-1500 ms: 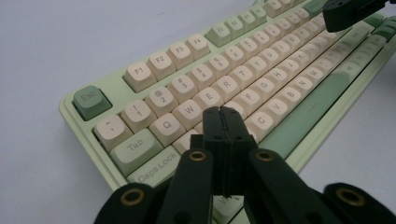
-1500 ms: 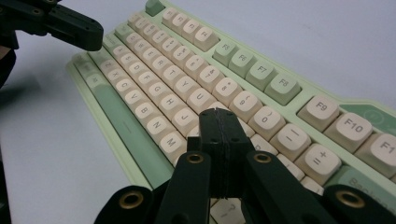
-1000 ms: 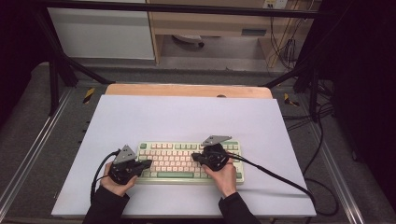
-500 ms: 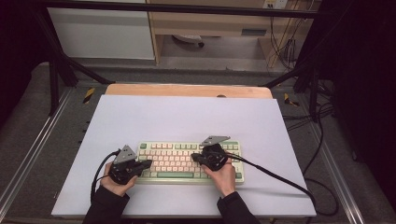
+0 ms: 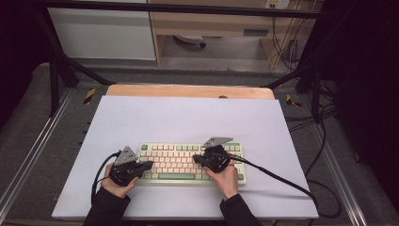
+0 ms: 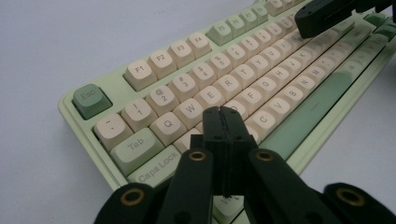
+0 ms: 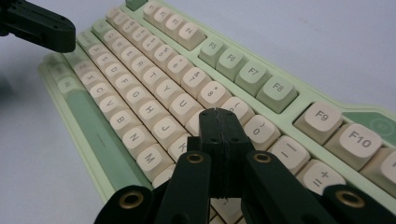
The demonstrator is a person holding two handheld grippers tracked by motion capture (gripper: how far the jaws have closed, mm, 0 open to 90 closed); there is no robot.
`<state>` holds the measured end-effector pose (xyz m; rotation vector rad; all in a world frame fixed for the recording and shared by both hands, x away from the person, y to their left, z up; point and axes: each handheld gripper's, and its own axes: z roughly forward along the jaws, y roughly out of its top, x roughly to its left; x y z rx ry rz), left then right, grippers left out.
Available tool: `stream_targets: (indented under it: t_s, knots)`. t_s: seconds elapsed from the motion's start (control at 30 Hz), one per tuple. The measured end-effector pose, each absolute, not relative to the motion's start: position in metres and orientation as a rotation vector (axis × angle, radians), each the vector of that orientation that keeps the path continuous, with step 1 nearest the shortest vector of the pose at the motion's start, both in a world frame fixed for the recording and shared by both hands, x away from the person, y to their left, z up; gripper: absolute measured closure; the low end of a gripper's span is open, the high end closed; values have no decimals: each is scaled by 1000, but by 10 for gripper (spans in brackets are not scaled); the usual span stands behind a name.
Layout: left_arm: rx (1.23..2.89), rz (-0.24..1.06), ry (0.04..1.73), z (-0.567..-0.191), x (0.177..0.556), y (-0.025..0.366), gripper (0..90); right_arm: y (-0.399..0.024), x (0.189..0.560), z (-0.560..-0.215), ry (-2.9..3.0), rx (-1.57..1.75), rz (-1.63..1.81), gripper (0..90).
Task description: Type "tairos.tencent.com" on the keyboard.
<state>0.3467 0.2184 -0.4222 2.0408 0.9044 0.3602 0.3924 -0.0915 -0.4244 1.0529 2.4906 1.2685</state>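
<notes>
While both hands hover at typing height, the scene reads as key-pressing work.
Keyboard: the green and cream keyboard lies flat near the front edge of the counter, square to the person, so both hands reach it.
Left gripper: fingers pressed fully together, holding nothing, tip over the left-hand letter keys, a blunt point for poking.
Right gripper: fingers likewise closed and empty, above the keys right of centre.
Counter: pale sheet over a wooden top.
Room: dark frame rails, trailing cables, pale cabinets beyond.
</notes>
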Motion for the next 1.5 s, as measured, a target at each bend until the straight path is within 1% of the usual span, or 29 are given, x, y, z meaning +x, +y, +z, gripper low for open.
stream_targets:
  t_s: [0.33,0.7,1.1,1.5]
  knots:
    - [2038,364,903,-421,346,218,900,-101,384,-406,2482,1013,1282,900]
    - [2034,367,901,-420,346,218,900,-108,375,-396,2490,971,1276,900]
    - [2042,377,909,-420,347,213,900,-118,370,-396,2492,973,1298,900]
    - [2061,389,927,-425,354,200,900,-129,364,-407,2502,979,1301,900]
